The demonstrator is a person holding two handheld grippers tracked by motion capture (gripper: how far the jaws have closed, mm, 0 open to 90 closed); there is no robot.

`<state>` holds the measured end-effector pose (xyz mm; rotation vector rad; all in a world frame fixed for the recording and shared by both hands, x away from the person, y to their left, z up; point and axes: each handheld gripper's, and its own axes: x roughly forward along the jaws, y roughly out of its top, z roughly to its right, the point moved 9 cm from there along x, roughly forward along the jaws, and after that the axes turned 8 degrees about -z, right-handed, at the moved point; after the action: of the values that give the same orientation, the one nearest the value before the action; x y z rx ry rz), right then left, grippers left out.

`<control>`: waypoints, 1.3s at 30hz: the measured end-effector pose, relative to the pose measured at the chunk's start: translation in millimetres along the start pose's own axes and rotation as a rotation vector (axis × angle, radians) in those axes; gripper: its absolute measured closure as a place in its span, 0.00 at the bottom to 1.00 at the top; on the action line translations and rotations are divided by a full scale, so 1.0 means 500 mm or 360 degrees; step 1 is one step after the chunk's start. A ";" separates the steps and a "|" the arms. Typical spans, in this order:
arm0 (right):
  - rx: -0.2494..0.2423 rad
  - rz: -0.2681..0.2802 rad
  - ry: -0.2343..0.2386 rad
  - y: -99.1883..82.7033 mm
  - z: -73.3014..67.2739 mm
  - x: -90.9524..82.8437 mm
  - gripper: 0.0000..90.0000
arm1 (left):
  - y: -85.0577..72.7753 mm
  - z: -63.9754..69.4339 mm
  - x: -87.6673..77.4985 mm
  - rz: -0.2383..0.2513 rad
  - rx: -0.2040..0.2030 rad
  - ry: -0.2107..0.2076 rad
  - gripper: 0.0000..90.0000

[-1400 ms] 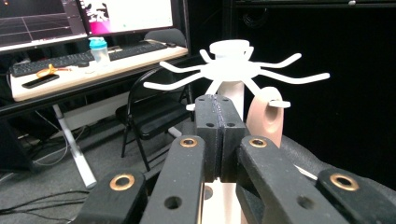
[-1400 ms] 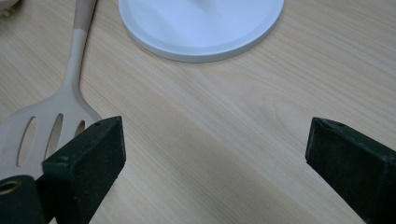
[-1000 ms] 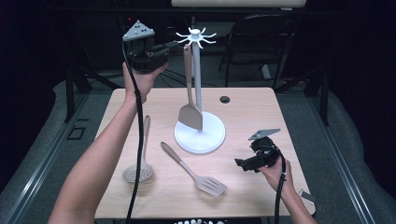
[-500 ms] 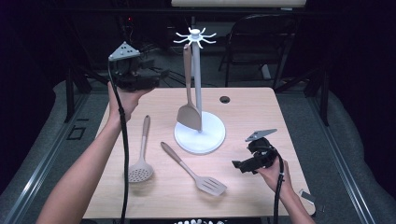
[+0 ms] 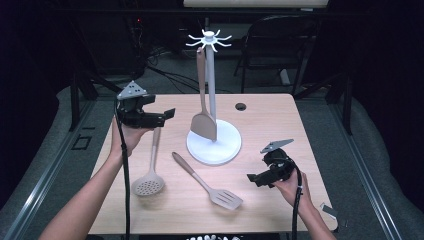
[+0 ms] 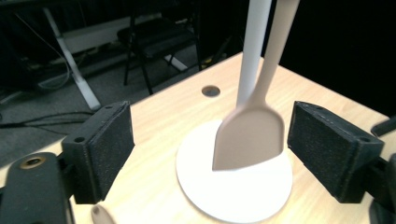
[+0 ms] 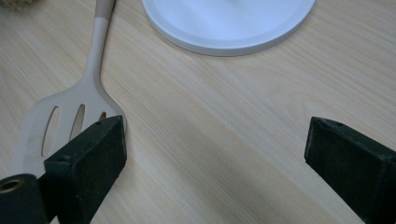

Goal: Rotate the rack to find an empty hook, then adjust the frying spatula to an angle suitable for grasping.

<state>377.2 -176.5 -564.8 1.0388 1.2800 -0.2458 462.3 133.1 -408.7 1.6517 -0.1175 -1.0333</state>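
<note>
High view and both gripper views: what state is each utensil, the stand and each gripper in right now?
Solid spatula: hanging from the stand's top hook.
Stand: upright on the table.
Skimmer: lying flat.
Slotted spatula: lying flat.
Left gripper: jaws have just been opening, nothing between them.
Right gripper: open, holding nothing, low beside the slotted spatula.

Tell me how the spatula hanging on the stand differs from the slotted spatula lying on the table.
The hanging spatula is suspended upright from a hook of the white stand; the slotted spatula lies flat on the table. The hanging spatula's blade is solid, while the slotted spatula's blade has long cut-outs. The hanging spatula's blade sits over the stand's round base; the slotted spatula lies in front of that base. Both are the same beige colour with long handles.
</note>
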 end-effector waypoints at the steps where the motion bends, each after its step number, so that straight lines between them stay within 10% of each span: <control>1: 0.0000 0.0000 0.0000 0.000 0.000 0.000 0.06 | -0.009 0.000 0.002 -0.0014 -0.0003 0.0000 0.15; 23: -0.0034 -0.0072 0.0012 -0.007 -0.013 0.014 0.06 | -0.183 0.014 0.054 -0.0172 -0.0091 -0.0016 0.14; 39: -0.0053 -0.0123 0.0046 -0.014 -0.040 0.025 0.17 | -0.242 0.026 0.071 -0.0277 -0.0168 -0.0003 0.13</control>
<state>363.4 -160.7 -577.6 0.9687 1.3479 -0.2679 424.3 147.9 -528.9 1.5853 0.0798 -1.1522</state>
